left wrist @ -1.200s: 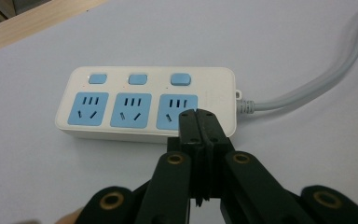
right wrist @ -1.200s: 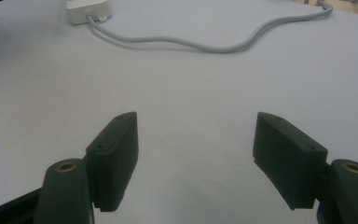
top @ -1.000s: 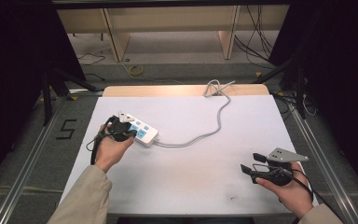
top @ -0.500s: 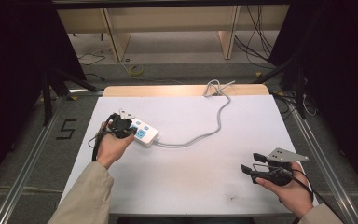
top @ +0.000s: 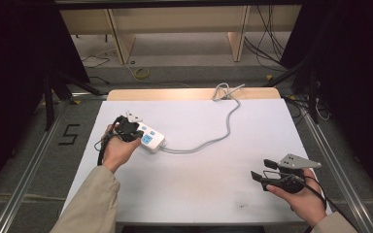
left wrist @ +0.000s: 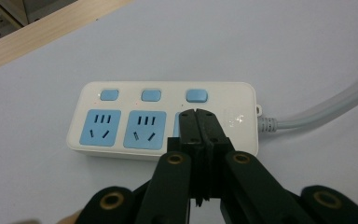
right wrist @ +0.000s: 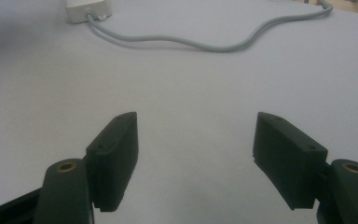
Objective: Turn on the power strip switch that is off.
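Note:
A white power strip (top: 148,137) (left wrist: 168,116) with blue sockets and three blue buttons lies on the left part of the white table (top: 204,189). My left gripper (top: 132,127) (left wrist: 198,117) is shut with nothing in it, its joined tips over the strip's rightmost socket, just below the right button (left wrist: 196,95). I cannot tell whether the tips touch the strip. My right gripper (top: 263,170) (right wrist: 195,154) is held open above bare table near the front right corner. The strip's grey cable (top: 223,127) (right wrist: 200,43) curves to the far edge.
The cable ends in a bundle (top: 225,91) on the wooden strip (top: 175,93) at the table's far edge. Metal rails (top: 29,165) run along both sides on the floor. A wooden shelf frame (top: 175,24) and loose floor cables (top: 262,43) lie beyond.
My left gripper has crept slightly forward over the power strip. The right gripper has stayed in place, open.

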A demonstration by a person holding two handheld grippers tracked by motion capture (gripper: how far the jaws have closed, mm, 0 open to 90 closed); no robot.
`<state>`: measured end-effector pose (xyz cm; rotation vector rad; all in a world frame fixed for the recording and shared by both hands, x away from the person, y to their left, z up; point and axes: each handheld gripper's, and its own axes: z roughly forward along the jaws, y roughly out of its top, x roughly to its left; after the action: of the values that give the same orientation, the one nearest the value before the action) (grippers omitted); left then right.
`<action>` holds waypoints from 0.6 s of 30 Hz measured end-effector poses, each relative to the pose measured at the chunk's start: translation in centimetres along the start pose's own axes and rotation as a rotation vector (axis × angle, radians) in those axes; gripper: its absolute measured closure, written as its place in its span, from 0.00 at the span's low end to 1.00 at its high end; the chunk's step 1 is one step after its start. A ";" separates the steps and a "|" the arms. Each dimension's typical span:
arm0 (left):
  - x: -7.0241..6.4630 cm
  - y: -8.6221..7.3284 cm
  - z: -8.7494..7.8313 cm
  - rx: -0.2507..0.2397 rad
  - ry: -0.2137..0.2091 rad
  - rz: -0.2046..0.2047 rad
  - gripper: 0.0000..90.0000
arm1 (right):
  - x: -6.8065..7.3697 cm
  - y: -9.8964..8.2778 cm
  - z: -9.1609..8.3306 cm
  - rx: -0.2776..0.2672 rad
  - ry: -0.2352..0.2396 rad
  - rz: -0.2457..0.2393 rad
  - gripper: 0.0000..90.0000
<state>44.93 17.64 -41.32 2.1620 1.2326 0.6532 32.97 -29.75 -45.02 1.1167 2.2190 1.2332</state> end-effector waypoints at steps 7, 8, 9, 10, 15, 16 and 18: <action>0.2 0.1 0.4 0.007 0.003 0.004 1.00 | 0.0 0.0 0.0 0.001 0.002 -0.001 0.35; 0.2 0.2 0.4 0.008 0.002 0.003 1.00 | 0.0 0.0 0.0 0.001 0.002 0.000 0.35; 0.2 0.2 0.5 0.008 0.002 0.001 1.00 | 0.0 0.0 0.0 0.001 0.002 0.001 0.35; 0.1 0.2 0.6 0.008 0.001 0.001 1.00 | 0.0 0.0 0.0 0.000 0.002 0.000 0.35; 0.2 0.5 0.7 0.008 0.000 0.002 1.00 | 0.0 0.0 0.0 0.002 0.000 0.001 0.35; 0.2 0.6 0.7 0.010 0.001 0.003 1.00 | 0.0 0.0 0.0 0.002 0.001 0.001 0.35; 0.2 0.7 0.8 0.006 0.002 -0.002 1.00 | 0.0 0.0 0.0 0.001 0.001 0.001 0.35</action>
<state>45.95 17.36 -41.42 2.1655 1.2386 0.6513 32.98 -29.74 -45.05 1.1177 2.2206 1.2339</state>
